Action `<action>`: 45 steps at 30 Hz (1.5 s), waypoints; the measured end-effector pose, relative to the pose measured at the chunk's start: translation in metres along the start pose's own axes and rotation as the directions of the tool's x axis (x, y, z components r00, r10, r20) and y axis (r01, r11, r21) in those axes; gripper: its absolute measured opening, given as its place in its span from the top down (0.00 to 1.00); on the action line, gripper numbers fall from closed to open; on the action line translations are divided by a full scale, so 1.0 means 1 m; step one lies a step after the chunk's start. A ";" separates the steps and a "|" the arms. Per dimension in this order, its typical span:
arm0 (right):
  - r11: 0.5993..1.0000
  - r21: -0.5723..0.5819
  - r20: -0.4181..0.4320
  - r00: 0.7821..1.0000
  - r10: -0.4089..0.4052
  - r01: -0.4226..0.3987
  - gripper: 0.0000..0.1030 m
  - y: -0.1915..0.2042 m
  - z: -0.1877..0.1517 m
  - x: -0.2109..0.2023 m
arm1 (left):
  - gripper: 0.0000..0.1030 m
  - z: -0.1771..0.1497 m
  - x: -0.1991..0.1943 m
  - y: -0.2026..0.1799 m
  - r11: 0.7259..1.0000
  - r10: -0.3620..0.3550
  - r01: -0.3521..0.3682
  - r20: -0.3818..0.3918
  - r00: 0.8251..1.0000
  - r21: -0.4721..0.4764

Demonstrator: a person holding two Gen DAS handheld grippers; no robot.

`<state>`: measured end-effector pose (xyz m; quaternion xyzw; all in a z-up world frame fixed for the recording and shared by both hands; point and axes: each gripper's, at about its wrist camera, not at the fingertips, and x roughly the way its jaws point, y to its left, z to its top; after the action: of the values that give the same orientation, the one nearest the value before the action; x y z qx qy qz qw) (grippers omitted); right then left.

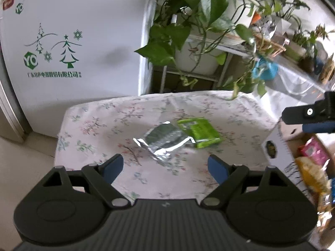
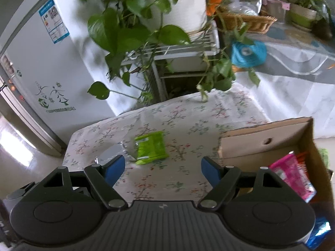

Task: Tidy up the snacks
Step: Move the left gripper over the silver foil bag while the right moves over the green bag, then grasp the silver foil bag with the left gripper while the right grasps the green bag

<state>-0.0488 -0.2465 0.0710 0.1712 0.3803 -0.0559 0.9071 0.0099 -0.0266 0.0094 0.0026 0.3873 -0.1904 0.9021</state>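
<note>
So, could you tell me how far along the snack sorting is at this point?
Partly done. The box already holds several snacks, including a pink packet. Nothing is in hand: the left gripper and right gripper are both open and empty above the table. Left to do: the silver packet and the green packet lying on the table beside the box.

Right gripper [image 2: 163, 168] gapes empty above the tablecloth [image 2: 188, 121], green packet [image 2: 150, 150] ahead.

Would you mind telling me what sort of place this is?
Probably a home kitchen or dining corner: a white fridge, potted trailing plants on a rack, and a small table with a floral cloth.
</note>
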 end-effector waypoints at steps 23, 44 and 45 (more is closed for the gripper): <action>0.983 0.178 -0.161 0.987 -0.013 0.042 0.17 0.014 0.017 0.115 | 0.16 0.017 0.093 0.012 0.958 -0.120 0.127 -0.043 0.992 0.258; 0.994 -0.001 -0.198 0.974 -0.111 0.113 0.18 0.035 0.017 0.182 | 0.20 0.016 0.134 0.007 0.935 -0.174 0.182 -0.053 0.983 0.303; 0.992 -0.029 -0.190 0.973 -0.130 0.126 0.20 0.038 0.015 0.183 | 0.22 0.015 0.134 0.008 0.938 -0.187 0.195 -0.055 0.981 0.287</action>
<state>0.0992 -0.2110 -0.0387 0.1436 0.4765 -0.0944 0.8622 0.1078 -0.0670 -0.0750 0.1002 0.3657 -0.3315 0.8639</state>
